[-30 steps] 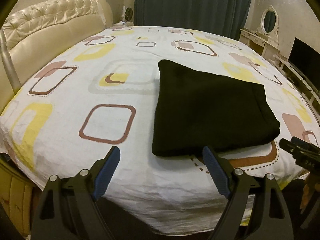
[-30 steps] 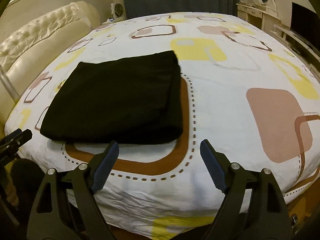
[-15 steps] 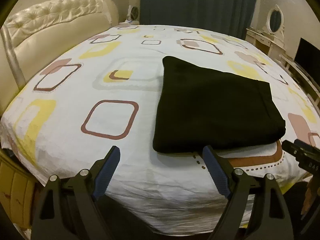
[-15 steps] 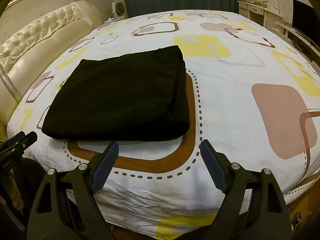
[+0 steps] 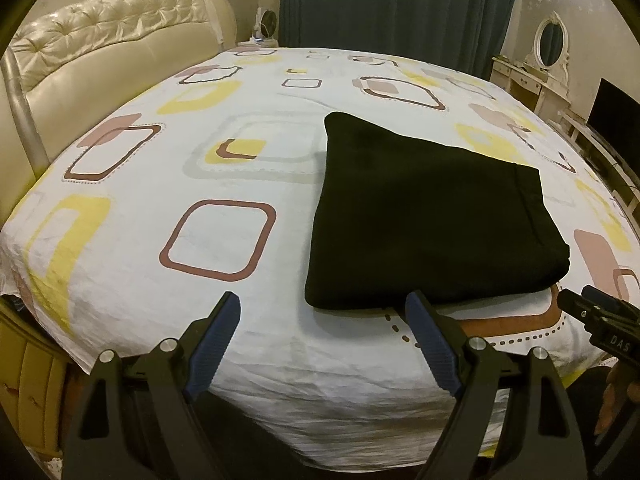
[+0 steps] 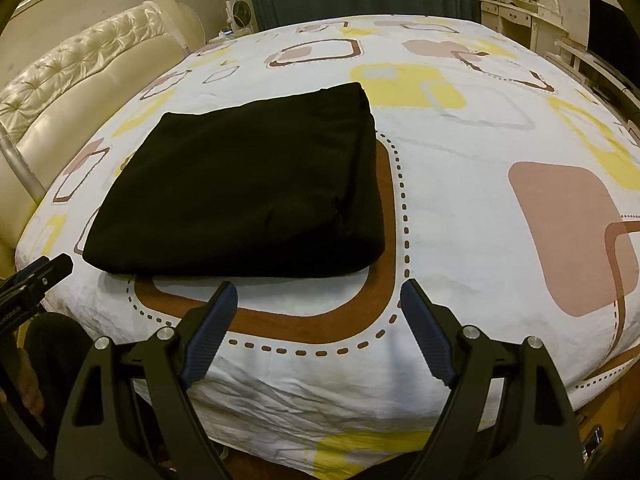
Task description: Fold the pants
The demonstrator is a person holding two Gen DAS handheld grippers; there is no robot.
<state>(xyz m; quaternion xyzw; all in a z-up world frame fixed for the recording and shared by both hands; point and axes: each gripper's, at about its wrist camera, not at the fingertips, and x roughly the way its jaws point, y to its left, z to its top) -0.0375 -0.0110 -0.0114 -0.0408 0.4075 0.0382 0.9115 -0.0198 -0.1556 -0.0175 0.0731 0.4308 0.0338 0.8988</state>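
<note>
A black fabric pair of pants [image 5: 424,216], folded into a thick flat rectangle, is laid on a white bed sheet printed with yellow, pink and brown rounded squares [image 5: 224,184]. The left gripper [image 5: 323,304] is held with its blue-padded fingers [image 5: 218,340] spread wide and nothing is gripped; the folded pants are seen just ahead of the right-hand finger, whose tip overlaps their near edge in the view, though contact cannot be told. The right gripper [image 6: 318,292] is likewise released, its fingers [image 6: 424,332] parted over a brown printed band, and the pants [image 6: 244,184] are found ahead of the left-hand finger, apart from it. A cream tufted leather headboard [image 5: 100,52] is seen far beyond the fingers, to the left.
</note>
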